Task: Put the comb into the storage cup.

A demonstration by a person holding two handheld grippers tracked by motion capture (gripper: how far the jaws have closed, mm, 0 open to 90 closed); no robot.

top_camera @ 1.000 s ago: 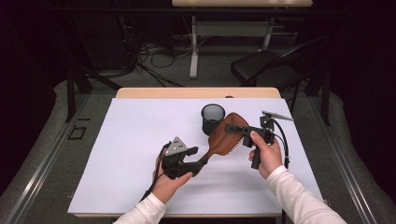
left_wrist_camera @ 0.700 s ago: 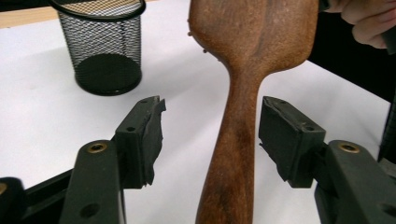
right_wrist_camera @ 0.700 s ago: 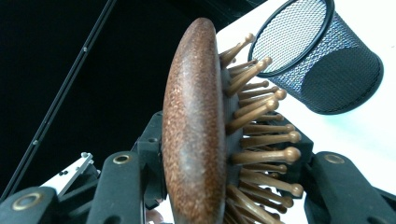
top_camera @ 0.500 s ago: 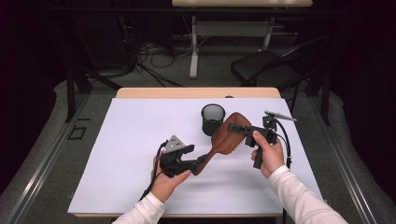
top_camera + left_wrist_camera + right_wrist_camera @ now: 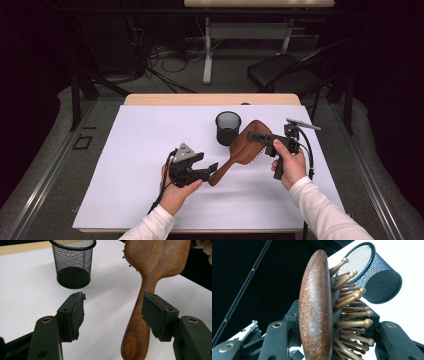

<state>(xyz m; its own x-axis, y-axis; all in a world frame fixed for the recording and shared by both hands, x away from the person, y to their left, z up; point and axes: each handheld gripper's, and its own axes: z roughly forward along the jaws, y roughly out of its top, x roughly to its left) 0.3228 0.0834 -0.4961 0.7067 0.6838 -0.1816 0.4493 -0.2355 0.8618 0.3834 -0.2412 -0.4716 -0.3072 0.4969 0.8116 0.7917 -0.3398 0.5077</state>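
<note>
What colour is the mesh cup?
Black; the mesh cup shows best in the left gripper view.

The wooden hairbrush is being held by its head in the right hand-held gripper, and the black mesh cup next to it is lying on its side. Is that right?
Not quite. The black mesh cup stands upright on the white table, open end up, as the high view shows. The rest holds: the right hand-held gripper is clamped on the head of the wooden hairbrush.

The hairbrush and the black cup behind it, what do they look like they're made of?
The hairbrush looks like reddish-brown wood with a smooth, lightly speckled finish; its pins seem wooden too, with rounded tips. The cup appears to be black metal wire mesh with a solid rim and base, see-through along the wall.
</note>
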